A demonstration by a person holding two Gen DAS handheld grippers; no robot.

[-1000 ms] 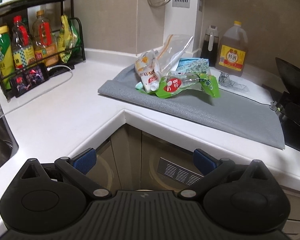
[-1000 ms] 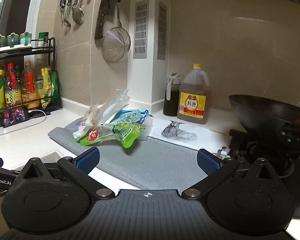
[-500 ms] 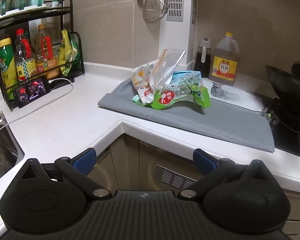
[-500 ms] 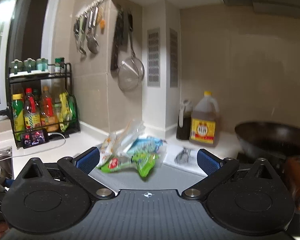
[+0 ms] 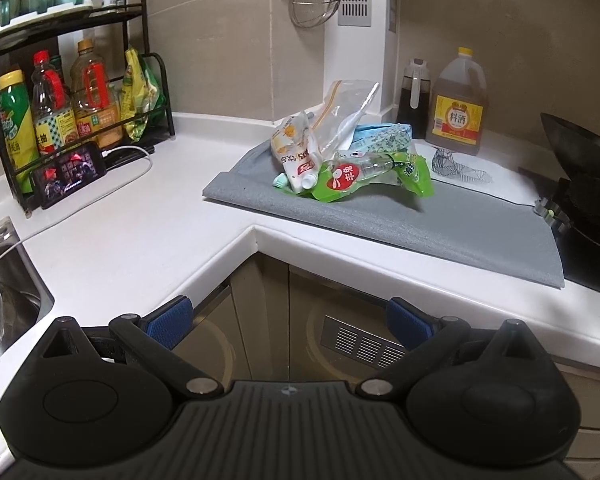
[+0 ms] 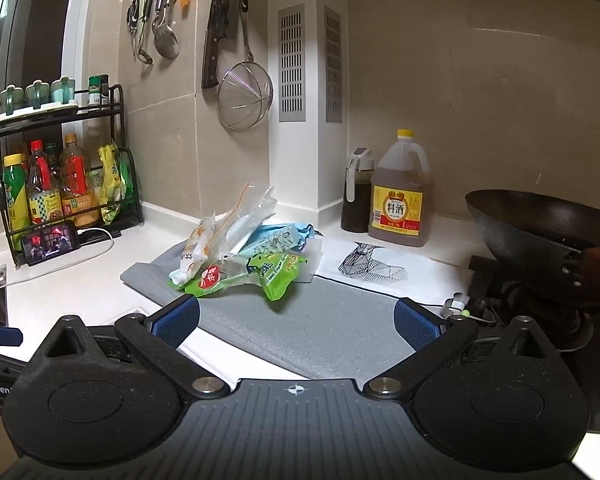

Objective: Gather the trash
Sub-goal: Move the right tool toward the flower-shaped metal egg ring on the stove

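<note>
We have a trash pile heaped on the grey mat, which lies on the white table near the corner by the wall. Both of our tools are empty and spread wide: the right hand-held gripper hangs over the near edge of the mat, and the left hand-held gripper hangs off the table, over the cabinet fronts below the inner corner. From the right one the pile lies ahead and a little to the left, near; from the left one it lies ahead and slightly right, well apart across the table edge. So we judge the right one the nearer and the likelier to go first. The pile runs roughly crosswise to both views: a green packet at the front stretches left to right, a white pouch leans at its left end, a clear bag stands up behind, and a blue packet lies at the back. The green packet's drooping right end looks the easiest to pinch. A wok sits off to the right, clear of the path.
</note>
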